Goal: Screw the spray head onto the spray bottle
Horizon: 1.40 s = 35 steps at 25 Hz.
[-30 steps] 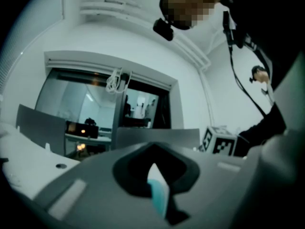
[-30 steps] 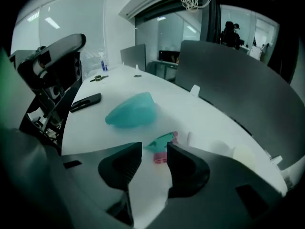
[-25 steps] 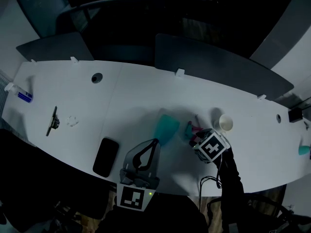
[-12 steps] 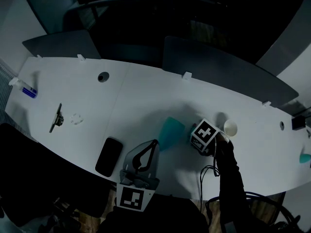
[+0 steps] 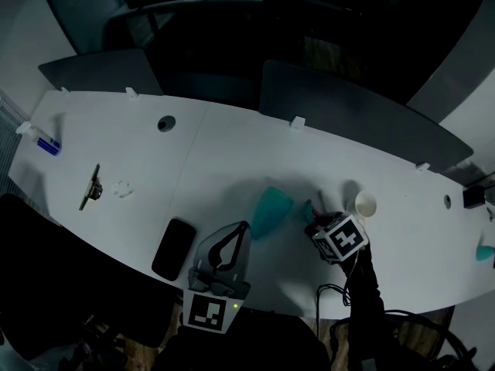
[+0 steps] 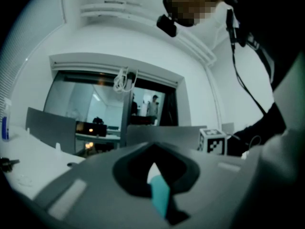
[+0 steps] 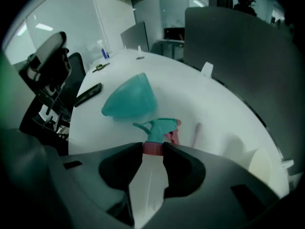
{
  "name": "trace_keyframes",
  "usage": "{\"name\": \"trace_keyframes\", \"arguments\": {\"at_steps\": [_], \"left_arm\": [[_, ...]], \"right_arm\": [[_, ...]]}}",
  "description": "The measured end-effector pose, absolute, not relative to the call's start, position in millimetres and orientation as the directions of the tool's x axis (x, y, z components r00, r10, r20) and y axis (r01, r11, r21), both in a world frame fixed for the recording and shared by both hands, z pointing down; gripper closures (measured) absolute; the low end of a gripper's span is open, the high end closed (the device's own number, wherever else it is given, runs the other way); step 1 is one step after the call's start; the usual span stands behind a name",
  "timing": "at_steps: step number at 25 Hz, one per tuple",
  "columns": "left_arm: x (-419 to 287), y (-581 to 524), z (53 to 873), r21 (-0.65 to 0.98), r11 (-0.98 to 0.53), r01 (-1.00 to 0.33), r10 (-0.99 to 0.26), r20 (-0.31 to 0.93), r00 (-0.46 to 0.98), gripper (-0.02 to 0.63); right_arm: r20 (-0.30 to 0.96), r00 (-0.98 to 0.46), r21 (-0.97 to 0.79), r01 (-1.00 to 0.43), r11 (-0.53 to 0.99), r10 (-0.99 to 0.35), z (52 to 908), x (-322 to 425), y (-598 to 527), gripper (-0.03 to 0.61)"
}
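Being pinched at its collar point(image 7: 153, 149) by right gripper point(image 7: 153, 147): head point(image 7: 159, 126), near bottle point(image 7: 128, 99) lying on table point(image 7: 209, 104). Left gripper point(image 6: 155, 170) is being held level, jaws together, empty.

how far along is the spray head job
Done: the teal spray head already sits on the neck of the spray bottle. In hand: the right gripper clamps the bottle. Remaining: any final tightening; how tight it is cannot be judged.
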State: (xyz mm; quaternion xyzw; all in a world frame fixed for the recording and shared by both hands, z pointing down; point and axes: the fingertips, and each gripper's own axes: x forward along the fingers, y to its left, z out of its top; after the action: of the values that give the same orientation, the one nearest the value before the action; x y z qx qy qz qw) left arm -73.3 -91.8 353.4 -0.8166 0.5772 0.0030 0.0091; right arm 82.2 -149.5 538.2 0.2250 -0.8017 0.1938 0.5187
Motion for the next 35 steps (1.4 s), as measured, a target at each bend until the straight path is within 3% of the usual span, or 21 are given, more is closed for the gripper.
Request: {"name": "trace_keyframes", "arguments": {"at_steps": [10, 15, 20, 24, 35], "left_arm": [[-61.9, -88.0, 357.5, 0.009, -0.346, -0.938, -0.938, -0.006, 0.346, 0.609], [-62.8, -92.5, 365.4, 0.078, -0.343, -0.936, -0.939, 0.012, 0.345, 0.609], [-48.8, -97.2, 362.7, 0.09, -0.376, -0.922, -0.925, 0.023, 0.379, 0.609], [-33.5, -95.8, 349.7, 0.089, -0.42, -0.903, -0.907, -0.016, 0.42, 0.609], [-2.9, -77.1, 329.6, -0.018, -0.53, -0.848, -0.846, -0.063, 0.53, 0.609]], "right_arm": [[0.63, -0.669, -0.03, -0.529, 0.848, -0.395, 443.3, 51.1, -118.4, 0.437], [0.315, -0.86, -0.004, -0.424, 0.906, -0.401, 376.2, 28.5, -83.6, 0.437], [0.05, -0.942, -0.125, -0.337, 0.933, -0.333, 339.0, 20.6, -47.6, 0.437], [0.026, -0.964, -0.14, -0.264, 0.954, -0.263, 342.9, 12.8, -25.8, 0.437], [0.12, -0.967, -0.1, -0.235, 0.967, -0.222, 356.7, 3.5, -11.1, 0.437]]}}
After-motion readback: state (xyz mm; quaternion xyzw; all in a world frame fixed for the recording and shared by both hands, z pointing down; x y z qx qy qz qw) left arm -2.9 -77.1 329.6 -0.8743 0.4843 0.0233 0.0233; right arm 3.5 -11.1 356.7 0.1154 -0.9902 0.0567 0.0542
